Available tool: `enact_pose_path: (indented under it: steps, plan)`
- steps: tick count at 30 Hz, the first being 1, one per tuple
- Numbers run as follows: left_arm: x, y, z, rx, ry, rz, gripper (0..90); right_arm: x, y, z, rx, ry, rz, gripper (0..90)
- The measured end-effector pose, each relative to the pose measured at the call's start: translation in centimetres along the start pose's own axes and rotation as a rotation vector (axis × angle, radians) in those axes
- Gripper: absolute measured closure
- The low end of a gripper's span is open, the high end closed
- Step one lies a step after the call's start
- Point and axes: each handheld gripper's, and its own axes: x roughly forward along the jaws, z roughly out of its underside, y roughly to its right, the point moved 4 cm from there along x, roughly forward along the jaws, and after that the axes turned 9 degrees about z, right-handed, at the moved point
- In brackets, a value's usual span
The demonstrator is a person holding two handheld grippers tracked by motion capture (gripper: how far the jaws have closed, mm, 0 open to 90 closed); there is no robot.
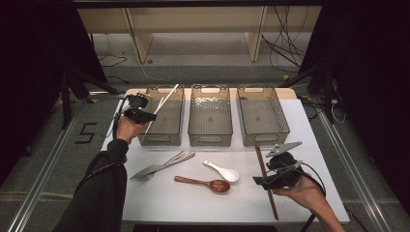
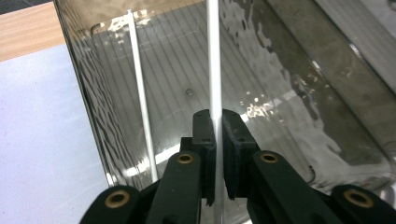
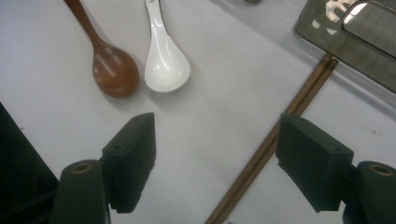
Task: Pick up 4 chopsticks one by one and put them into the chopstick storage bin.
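1. the left tongs point(image 1: 145, 116) are sitting at about 10 o'clock on the tabletop point(image 1: 164, 198), clamping a white chopstick point(image 1: 162, 104).
2. in the left gripper view the white chopstick point(image 2: 213, 60) is running straight up between the closed pads, over the left bin point(image 2: 280, 93).
3. a second white stick point(image 2: 140, 102) is leaning inside that bin.
4. the right tongs point(image 1: 263, 181) are resting at about 4 o'clock, jaws standing apart, gripping nothing.
5. brown chopsticks point(image 3: 280, 126) are lying on the tabletop between those open jaws.
6. a white spoon point(image 1: 223, 171) and a wooden spoon point(image 1: 205, 183) are lying near the centre, just beside each other.
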Motion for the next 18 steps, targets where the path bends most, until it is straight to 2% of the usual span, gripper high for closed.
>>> enact_pose_path:
  steps: [2, 4, 6, 8, 12, 18]
  plan:
    - [0.1, -0.2, -0.1, -0.020, 0.012, -0.011, 75.6, 0.0, 0.0, 0.0, 0.000, 0.001, -0.002, 29.9]
    - [0.0, 0.0, -0.1, -0.032, 0.025, 0.003, 66.4, 0.0, -0.1, 0.0, 0.000, 0.003, -0.008, 29.9]
    - [-0.3, 0.4, -0.3, -0.009, 0.030, -0.005, 62.0, 0.0, -0.1, 0.0, 0.001, 0.003, -0.010, 29.9]
    - [-0.6, 0.8, -0.4, -0.010, 0.039, 0.001, 56.5, 0.0, 0.0, 0.0, 0.000, 0.002, -0.012, 29.9]
    - [-1.4, 2.1, -0.5, 0.007, 0.034, 0.044, 49.3, -0.1, 0.1, 0.0, 0.001, 0.000, -0.006, 29.9]
    - [-3.2, 4.5, 0.1, 0.029, 0.060, 0.143, 35.9, 0.0, 0.5, 0.2, 0.020, -0.010, 0.021, 29.9]
